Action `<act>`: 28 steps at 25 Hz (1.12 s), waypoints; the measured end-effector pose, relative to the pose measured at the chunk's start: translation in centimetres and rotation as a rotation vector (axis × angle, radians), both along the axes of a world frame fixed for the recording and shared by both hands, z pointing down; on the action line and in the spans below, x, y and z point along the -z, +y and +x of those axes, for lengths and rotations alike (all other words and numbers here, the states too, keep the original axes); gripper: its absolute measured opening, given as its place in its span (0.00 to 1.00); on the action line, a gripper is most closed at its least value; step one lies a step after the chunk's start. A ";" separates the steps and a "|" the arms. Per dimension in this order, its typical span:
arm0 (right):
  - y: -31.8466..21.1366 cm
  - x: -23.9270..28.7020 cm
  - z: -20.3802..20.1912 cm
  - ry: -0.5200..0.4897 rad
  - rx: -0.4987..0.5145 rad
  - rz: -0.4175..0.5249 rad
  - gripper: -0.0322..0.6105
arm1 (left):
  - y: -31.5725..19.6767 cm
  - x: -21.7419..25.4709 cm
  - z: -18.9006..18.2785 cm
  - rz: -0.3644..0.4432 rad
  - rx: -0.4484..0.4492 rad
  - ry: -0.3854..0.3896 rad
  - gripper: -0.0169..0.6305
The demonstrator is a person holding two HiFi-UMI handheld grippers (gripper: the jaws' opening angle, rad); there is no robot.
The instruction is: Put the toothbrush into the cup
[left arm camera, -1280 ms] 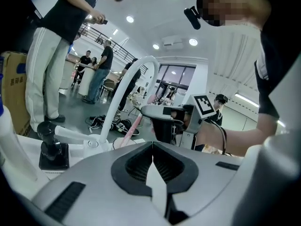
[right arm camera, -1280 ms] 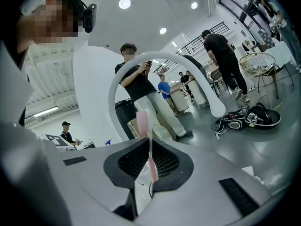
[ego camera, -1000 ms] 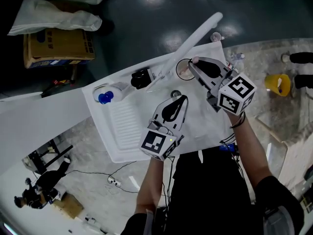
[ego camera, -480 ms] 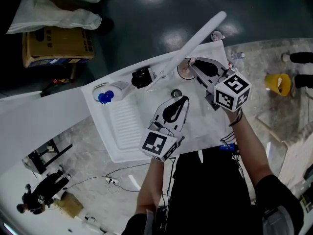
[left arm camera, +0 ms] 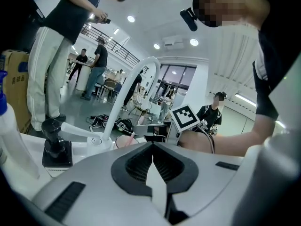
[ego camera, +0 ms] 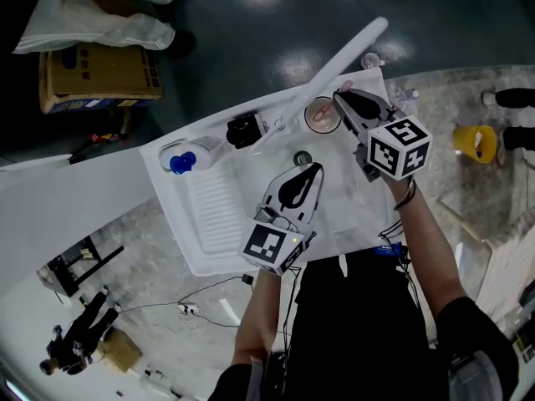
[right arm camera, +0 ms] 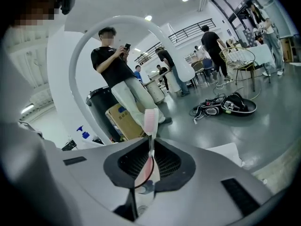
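A clear pinkish cup [ego camera: 319, 117] stands on the white sink unit's back ledge, beside the base of the white faucet [ego camera: 334, 57]. My right gripper [ego camera: 341, 97] sits at the cup's right rim, shut on a pink toothbrush [ego camera: 344, 85]. In the right gripper view the brush head [right arm camera: 150, 120] sticks up past the jaws and the cup [right arm camera: 143, 188] shows below them. My left gripper [ego camera: 313, 168] hovers over the sink basin [ego camera: 334, 207], shut with nothing in it. In the left gripper view the cup [left arm camera: 121, 141] stands just beyond the left gripper [left arm camera: 152, 145].
A black fitting [ego camera: 243, 129] and a blue-capped spray bottle [ego camera: 180, 164] stand on the ledge left of the faucet. The drain [ego camera: 302, 158] lies in the basin near my left gripper. A ribbed draining board [ego camera: 219, 211] is on the left. People stand in the room behind.
My right gripper with the toothbrush has shifted slightly right and tipped lower beside the cup, so more of the cup shows. The left gripper has stayed put.
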State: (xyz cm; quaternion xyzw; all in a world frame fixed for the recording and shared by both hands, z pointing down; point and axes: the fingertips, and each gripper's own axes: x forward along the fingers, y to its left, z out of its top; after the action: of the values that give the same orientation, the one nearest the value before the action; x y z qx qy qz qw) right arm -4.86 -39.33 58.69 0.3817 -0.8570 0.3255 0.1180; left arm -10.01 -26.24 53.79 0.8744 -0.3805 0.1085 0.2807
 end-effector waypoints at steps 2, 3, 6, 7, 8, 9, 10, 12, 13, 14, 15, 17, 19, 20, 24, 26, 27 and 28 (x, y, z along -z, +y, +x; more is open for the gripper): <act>0.0 -0.1 0.2 -0.005 -0.013 -0.007 0.10 | 0.1 0.1 0.0 -0.009 -0.005 -0.009 0.04; 0.1 -0.1 0.3 -0.010 -0.016 -0.009 0.11 | 0.1 0.1 0.0 -0.008 -0.004 -0.008 0.04; 0.2 0.1 0.3 -0.029 -0.019 -0.008 0.13 | -0.1 0.5 -0.1 0.033 0.018 0.020 0.04; 0.2 0.2 0.2 -0.036 -0.021 -0.008 0.17 | -0.2 0.6 -0.1 0.047 0.025 0.030 0.04; 0.2 0.2 0.2 -0.042 -0.021 -0.008 0.20 | -0.2 0.7 -0.1 0.052 0.028 0.034 0.04; 0.2 0.3 0.2 -0.047 -0.021 -0.009 0.21 | -0.1 0.8 -0.1 0.052 0.029 0.036 0.04; 0.3 0.4 0.2 -0.048 -0.021 -0.008 0.22 | -0.1 0.9 0.0 0.051 0.030 0.038 0.05; 0.5 0.4 0.2 -0.045 -0.019 -0.007 0.24 | 0.1 0.9 -0.1 0.050 0.031 0.036 0.04; 0.6 0.4 0.2 -0.044 -0.018 -0.007 0.24 | 0.2 0.8 -0.2 0.053 0.032 0.034 0.04; 0.7 0.5 0.3 -0.043 -0.017 -0.007 0.24 | 0.1 1.0 -0.1 0.058 0.035 0.037 0.04; 0.7 0.5 0.3 -0.041 -0.017 -0.006 0.24 | 0.1 1.2 -0.1 0.062 0.039 0.042 0.04; 1.0 0.7 0.6 -0.037 -0.019 -0.004 0.24 | 0.2 1.4 0.0 0.054 0.039 0.042 0.04; 1.6 0.8 0.9 -0.034 -0.021 -0.004 0.24 | 0.6 1.2 -0.1 0.045 0.027 0.021 0.04; 1.9 0.9 1.0 -0.032 -0.020 -0.003 0.24 | 0.7 1.3 -0.1 0.053 0.026 0.019 0.04; 2.8 1.6 1.8 -0.021 -0.023 0.008 0.24 | 1.0 2.3 0.1 0.082 0.032 0.034 0.04; 3.2 2.1 2.1 -0.012 -0.014 0.016 0.23 | 1.4 2.6 0.2 0.090 0.033 0.036 0.05; 3.5 2.3 2.1 -0.004 -0.009 0.024 0.20 | 1.6 2.6 0.2 0.092 0.033 0.033 0.04; 3.7 2.6 2.2 0.005 -0.003 0.034 0.15 | 1.8 2.6 0.1 0.093 0.036 0.031 0.04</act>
State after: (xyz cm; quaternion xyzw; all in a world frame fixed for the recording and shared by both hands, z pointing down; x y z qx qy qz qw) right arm -2.64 -35.60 56.13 0.3859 -0.8615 0.3101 0.1128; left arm -9.90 -24.45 51.18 0.8812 -0.3962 0.0721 0.2475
